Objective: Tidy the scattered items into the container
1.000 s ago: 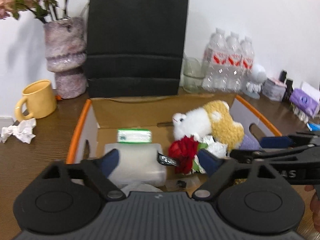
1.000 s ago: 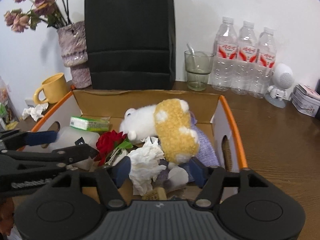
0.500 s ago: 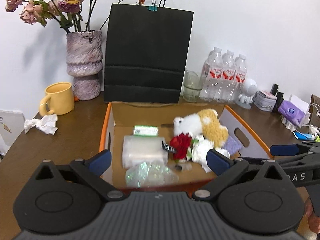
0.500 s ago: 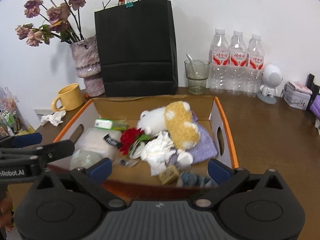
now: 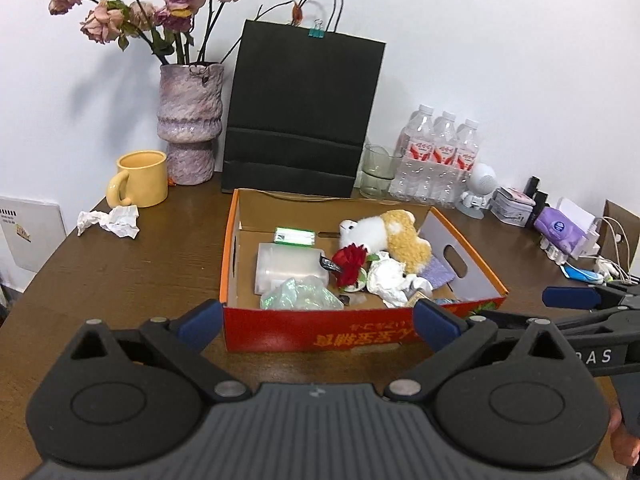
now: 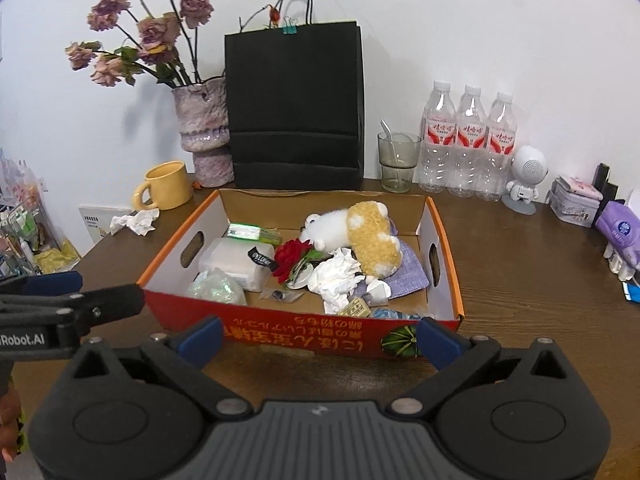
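Note:
A cardboard box [image 5: 227,248] [image 6: 449,240] with an orange rim and red front stands mid-table. Inside lie a white and yellow plush toy [image 5: 384,236] [image 6: 360,236], a red rose [image 5: 350,260] [image 6: 292,256], crumpled tissue [image 5: 386,276] [image 6: 334,276], a clear plastic tub [image 5: 288,264], a green pack [image 5: 294,237], a shiny bag [image 5: 300,298] and a purple cloth [image 6: 404,276]. My left gripper [image 5: 318,322] is open and empty before the box's front wall. My right gripper [image 6: 319,338] is beside it, wide open and empty. A loose tissue wad [image 5: 110,220] [image 6: 134,220] lies on the table near the mug.
Behind the box stand a yellow mug [image 5: 140,178], a vase of dried roses [image 5: 190,136], a black paper bag [image 5: 300,120], a glass [image 6: 398,162] and three water bottles [image 6: 470,144]. A small white robot figure [image 6: 524,178], a tin and a purple pack [image 6: 618,230] sit at the right.
Both grippers have drawn back out of the box toward its near side and risen. Their jaws have spread wider. The shiny bag now shows in the box's near left corner.

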Tool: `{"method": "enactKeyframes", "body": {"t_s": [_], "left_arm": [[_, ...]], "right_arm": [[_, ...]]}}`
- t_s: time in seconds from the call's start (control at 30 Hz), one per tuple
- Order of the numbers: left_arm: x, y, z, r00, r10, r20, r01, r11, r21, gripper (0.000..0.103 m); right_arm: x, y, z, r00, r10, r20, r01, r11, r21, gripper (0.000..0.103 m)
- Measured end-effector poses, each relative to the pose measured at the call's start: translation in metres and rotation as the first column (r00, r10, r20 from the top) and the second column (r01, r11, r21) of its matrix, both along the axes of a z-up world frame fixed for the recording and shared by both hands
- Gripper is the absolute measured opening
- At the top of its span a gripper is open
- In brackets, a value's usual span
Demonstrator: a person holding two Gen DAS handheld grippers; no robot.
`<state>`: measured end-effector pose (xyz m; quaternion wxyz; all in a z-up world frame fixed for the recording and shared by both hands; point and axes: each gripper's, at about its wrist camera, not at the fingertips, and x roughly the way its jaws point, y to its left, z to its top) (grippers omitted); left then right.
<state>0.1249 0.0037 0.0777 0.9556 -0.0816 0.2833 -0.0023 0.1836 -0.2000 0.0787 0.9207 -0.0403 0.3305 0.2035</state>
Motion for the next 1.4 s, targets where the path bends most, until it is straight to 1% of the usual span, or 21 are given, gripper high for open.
{"method": "enactKeyframes", "body": {"t_s": [0.1, 0.27, 0.53, 1.4], "left_arm": [[-0.01, -0.002, 0.0, 1.0, -0.022, 0.002, 0.022, 1.0, -0.006, 0.103], [-0.023, -0.004, 0.001, 1.0, -0.023, 0.021, 0.023, 1.0, 0.01, 0.103], [-0.031, -0.006, 0.002, 0.999, -0.036, 0.03, 0.036, 0.999, 0.005, 0.103], [-0.032, -0.01, -0.002, 0.999, -0.04, 0.032, 0.04, 0.999, 0.014, 0.103]], "right_arm": [[-0.012, 0.002, 0.003, 1.0, 0.001, 0.018, -0.001, 1.0, -0.014, 0.103], [-0.027, 0.003, 0.005, 0.999, -0.009, 0.035, 0.009, 1.0, -0.022, 0.103], [-0.041, 0.001, 0.006, 0.999, -0.02, 0.051, 0.022, 0.999, -0.034, 0.103], [-0.047, -0.005, 0.002, 0.998, -0.038, 0.056, 0.04, 0.998, -0.046, 0.103]]}}
